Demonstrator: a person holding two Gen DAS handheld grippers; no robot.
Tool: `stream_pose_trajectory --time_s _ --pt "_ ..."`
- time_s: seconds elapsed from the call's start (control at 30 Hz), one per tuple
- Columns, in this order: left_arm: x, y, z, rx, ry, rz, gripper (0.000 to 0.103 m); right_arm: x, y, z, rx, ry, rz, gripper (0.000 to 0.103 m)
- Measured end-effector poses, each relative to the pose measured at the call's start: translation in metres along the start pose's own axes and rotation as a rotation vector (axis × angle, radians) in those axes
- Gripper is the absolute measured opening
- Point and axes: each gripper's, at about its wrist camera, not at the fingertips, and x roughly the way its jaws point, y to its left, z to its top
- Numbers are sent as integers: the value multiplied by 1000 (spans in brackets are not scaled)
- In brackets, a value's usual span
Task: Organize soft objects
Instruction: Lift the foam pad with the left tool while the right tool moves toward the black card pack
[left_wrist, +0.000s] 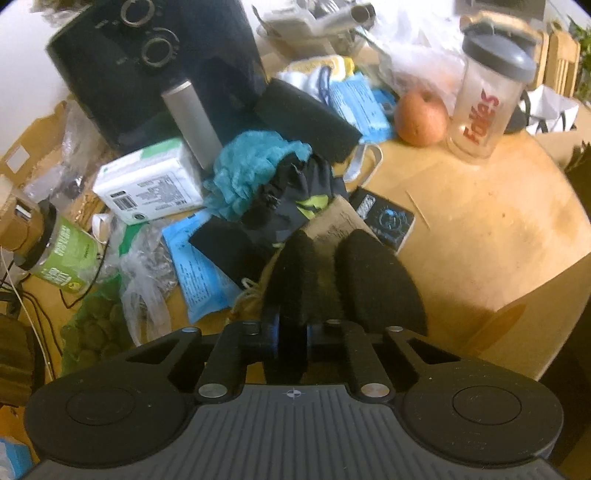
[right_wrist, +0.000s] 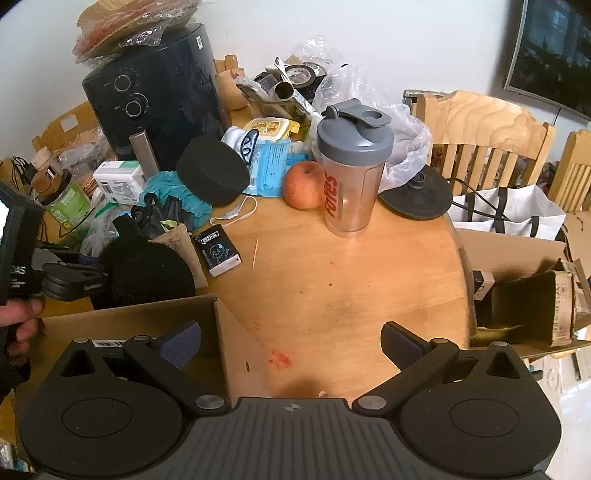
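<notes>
The left gripper (left_wrist: 325, 240) has its jaws nearly shut on the near end of a tan pouch (left_wrist: 338, 218) running lengthwise ahead on the surface (right_wrist: 332, 277), while the right gripper (right_wrist: 291, 343) gapes empty well apart

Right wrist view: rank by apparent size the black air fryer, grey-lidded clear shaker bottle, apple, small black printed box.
1. Black air fryer
2. Grey-lidded clear shaker bottle
3. Reddish apple and small black printed box look alike; the box lies nearer the camera, so unranked.
</notes>
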Motion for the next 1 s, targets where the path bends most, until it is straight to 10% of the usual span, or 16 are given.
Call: stream_pose_trajectory --time_s 1.0 --pt "-138 72 -22 -366 -356 -97 11 4 -13 23 -149 -60 118 103"
